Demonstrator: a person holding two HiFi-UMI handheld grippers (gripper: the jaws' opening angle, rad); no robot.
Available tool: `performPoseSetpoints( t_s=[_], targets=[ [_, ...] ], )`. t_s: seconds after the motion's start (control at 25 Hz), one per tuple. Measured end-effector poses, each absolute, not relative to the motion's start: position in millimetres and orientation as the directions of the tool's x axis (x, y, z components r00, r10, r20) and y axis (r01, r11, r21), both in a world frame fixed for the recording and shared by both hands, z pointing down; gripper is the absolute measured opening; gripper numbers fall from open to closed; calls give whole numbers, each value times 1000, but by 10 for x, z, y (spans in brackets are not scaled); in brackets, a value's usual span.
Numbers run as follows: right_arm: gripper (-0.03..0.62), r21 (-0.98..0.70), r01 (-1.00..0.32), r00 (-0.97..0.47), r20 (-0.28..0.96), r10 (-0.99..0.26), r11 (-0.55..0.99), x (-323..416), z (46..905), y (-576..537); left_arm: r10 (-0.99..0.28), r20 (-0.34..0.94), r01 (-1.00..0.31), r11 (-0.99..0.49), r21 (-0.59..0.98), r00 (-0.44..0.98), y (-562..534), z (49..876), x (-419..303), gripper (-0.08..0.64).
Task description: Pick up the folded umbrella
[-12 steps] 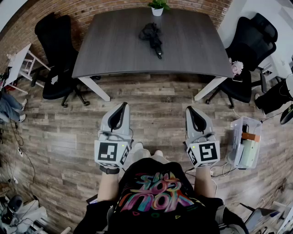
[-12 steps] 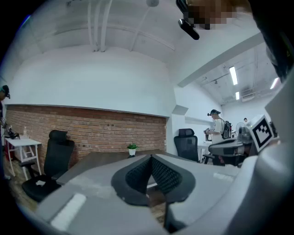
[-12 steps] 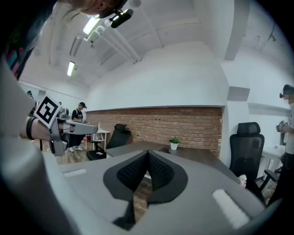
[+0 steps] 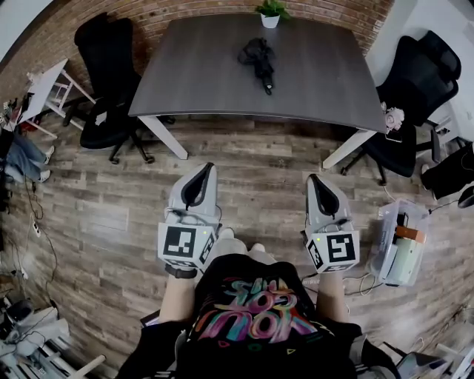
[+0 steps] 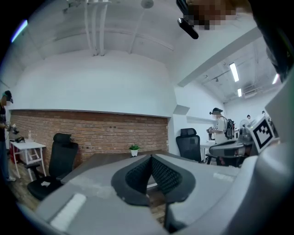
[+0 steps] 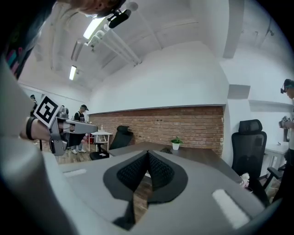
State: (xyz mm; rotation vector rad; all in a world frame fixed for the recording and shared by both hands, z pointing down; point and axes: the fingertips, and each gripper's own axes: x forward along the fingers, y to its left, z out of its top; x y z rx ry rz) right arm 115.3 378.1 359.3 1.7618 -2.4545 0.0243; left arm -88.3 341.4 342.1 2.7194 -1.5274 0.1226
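The folded black umbrella [image 4: 259, 59] lies on the far half of the dark grey table [image 4: 200, 81], its handle end pointing toward me. Both grippers are held over the wooden floor well short of the table, pointing level at it. My left gripper [image 4: 207, 167] is shut with nothing between its jaws, and its black pads meet at the tip in the left gripper view [image 5: 150, 159]. My right gripper [image 4: 312, 178] is likewise shut and empty [image 6: 147, 154]. In both gripper views the jaws hide most of the tabletop, and I cannot make out the umbrella there.
A small potted plant [image 4: 271, 13] stands at the table's far edge by the brick wall. Black office chairs stand left [image 4: 107, 89] and right [image 4: 415, 89] of the table. A clear plastic box [image 4: 400, 240] sits on the floor at my right, and a white side table [image 4: 48, 92] at far left.
The table and umbrella sit slightly further right in the head view. Both grippers stay shut and in front of my body.
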Motion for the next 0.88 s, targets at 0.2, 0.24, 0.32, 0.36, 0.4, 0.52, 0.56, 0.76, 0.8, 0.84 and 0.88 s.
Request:
performPoseSetpoints(
  t_s=[0.2, 0.24, 0.32, 0.36, 0.4, 0.52, 0.56, 0.76, 0.8, 0.84, 0.88],
  targets=[
    [0, 45, -948, -310, 114, -944, 316, 1231, 3663, 3853, -847, 79, -848, -529, -29, 526, 3472, 3450, -816, 0],
    [0, 42, -948, -308, 116, -944, 315, 1234, 3678, 3854, -847, 79, -849, -528, -27, 525, 3464, 3454, -815, 1],
    [0, 40, -949, -305, 121, -945, 311, 1233, 3703, 3831, -846, 79, -847, -531, -24, 528, 3429, 3464, -815, 0],
    [0, 42, -950, -302, 124, -945, 309, 1230, 3715, 3808, -843, 80, -845, -535, -23, 532, 3402, 3475, -813, 1],
    [0, 44, -951, -299, 126, -946, 306, 1227, 3728, 3779, -841, 81, -842, -539, -22, 535, 3369, 3493, -812, 0],
    [0, 49, -955, -284, 135, -949, 292, 1230, 3774, 3676, -833, 83, -835, -550, -14, 547, 3230, 3554, -802, 0],
    [0, 49, -957, -278, 139, -950, 287, 1233, 3788, 3632, -830, 83, -832, -554, -11, 552, 3167, 3567, -796, 0],
    [0, 60, -964, -249, 147, -957, 260, 1241, 3774, 3195, -806, 84, -809, -588, -2, 586, 2702, 3585, -760, 1],
    [0, 64, -965, -243, 145, -959, 255, 1233, 3752, 3067, -803, 87, -806, -592, 0, 589, 2585, 3588, -771, 1],
    [0, 69, -966, -238, 143, -961, 250, 1219, 3728, 2936, -801, 89, -804, -595, 1, 593, 2462, 3588, -793, 0],
    [0, 74, -967, -234, 142, -962, 246, 1199, 3708, 2805, -797, 90, -801, -599, 0, 597, 2335, 3585, -821, 2]
  ],
)
